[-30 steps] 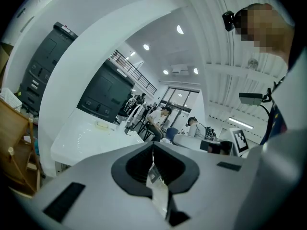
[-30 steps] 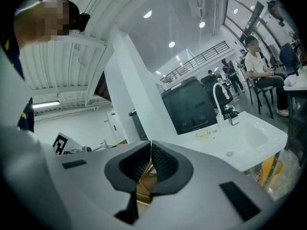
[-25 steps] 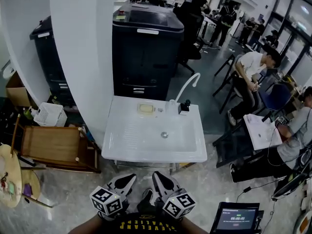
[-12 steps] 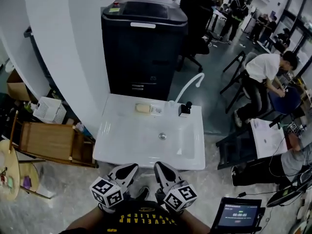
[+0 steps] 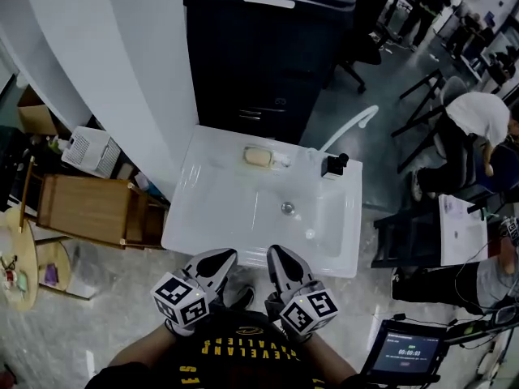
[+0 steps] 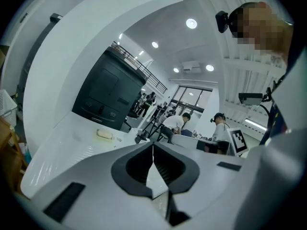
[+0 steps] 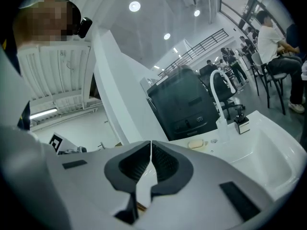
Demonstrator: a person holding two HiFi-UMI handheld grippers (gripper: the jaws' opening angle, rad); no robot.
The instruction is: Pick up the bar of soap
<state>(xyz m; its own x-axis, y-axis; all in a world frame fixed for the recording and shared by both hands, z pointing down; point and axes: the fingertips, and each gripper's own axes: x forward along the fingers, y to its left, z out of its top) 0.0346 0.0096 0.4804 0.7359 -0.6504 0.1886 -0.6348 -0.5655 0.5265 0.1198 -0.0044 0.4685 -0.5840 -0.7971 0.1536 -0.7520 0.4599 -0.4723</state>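
A pale yellow bar of soap (image 5: 258,156) lies on the back ledge of a white sink (image 5: 211,217), left of the faucet; it also shows small in the left gripper view, soap (image 6: 104,134), and in the right gripper view, soap (image 7: 195,143). My left gripper (image 5: 224,256) and right gripper (image 5: 276,254) are side by side just short of the sink's near edge, pointing at it. Both are shut with nothing between the jaws. The soap is well beyond them across the basin.
A white curved faucet (image 5: 349,126) and a small black-topped bottle (image 5: 333,165) stand at the sink's back right. A large black printer (image 5: 268,47) is behind the sink, a white column (image 5: 122,71) at left, a wooden crate (image 5: 85,209) beside it. Seated people are at right.
The sink has come closer in the head view and both grippers have advanced toward its near edge. The jaws stayed shut.
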